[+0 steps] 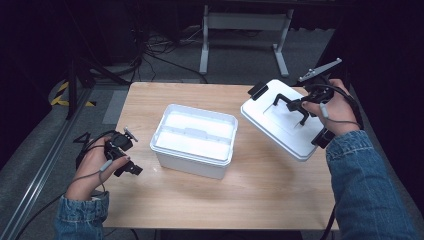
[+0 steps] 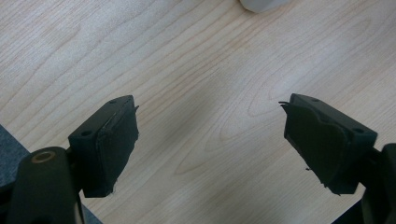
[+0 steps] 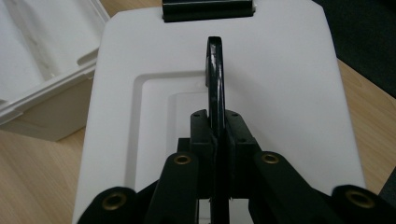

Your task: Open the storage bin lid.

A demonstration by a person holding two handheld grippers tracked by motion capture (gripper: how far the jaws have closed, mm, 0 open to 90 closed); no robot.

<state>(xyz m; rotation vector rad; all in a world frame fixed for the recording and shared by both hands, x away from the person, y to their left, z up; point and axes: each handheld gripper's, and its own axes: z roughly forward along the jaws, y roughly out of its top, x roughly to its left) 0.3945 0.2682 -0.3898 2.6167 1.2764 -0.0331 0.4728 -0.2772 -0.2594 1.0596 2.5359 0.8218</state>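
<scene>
Lid (image 1: 285, 122), white w/ black carry handle (image 1: 290, 105), hangs tilted over the table's right-rear part, its far-right corner higher, its lower-right edge near the table's right edge. Black latch (image 1: 258, 90) sits on its far-left end. In the right gripper view the handle (image 3: 215, 74) stands on edge, running straight into the right gripper (image 3: 216, 140), jaws clenched on it from both sides; lid (image 3: 280, 84) spreads below, latch (image 3: 208, 9) at the top.

Right hand (image 1: 332, 112) comes in from the table's right side, wrist bent inward, denim sleeve (image 1: 365, 185) running down to the bottom of the high view. Grey plate sticks up past the far side of the hand.

Box (image 1: 195, 140), white, open-topped, sits mid-table, slightly turned; a short gap separates its right rim from the lid's low edge. Box corner (image 3: 42, 70) shows beside the lid in the right gripper view.

Left gripper (image 1: 131, 167) hovers near the table's left edge, left hand (image 1: 97, 167) around its body, pointing right toward the box's front-left corner, apart from it. Jaws released, spread wide over bare wood (image 2: 205, 93), nothing btwn them.

Table (image 1: 250, 200): front half bare wood, plenty of open room ahead of the box and btwn the two arms. Floor w/ cables and a metal frame (image 1: 245, 35) behind.
</scene>
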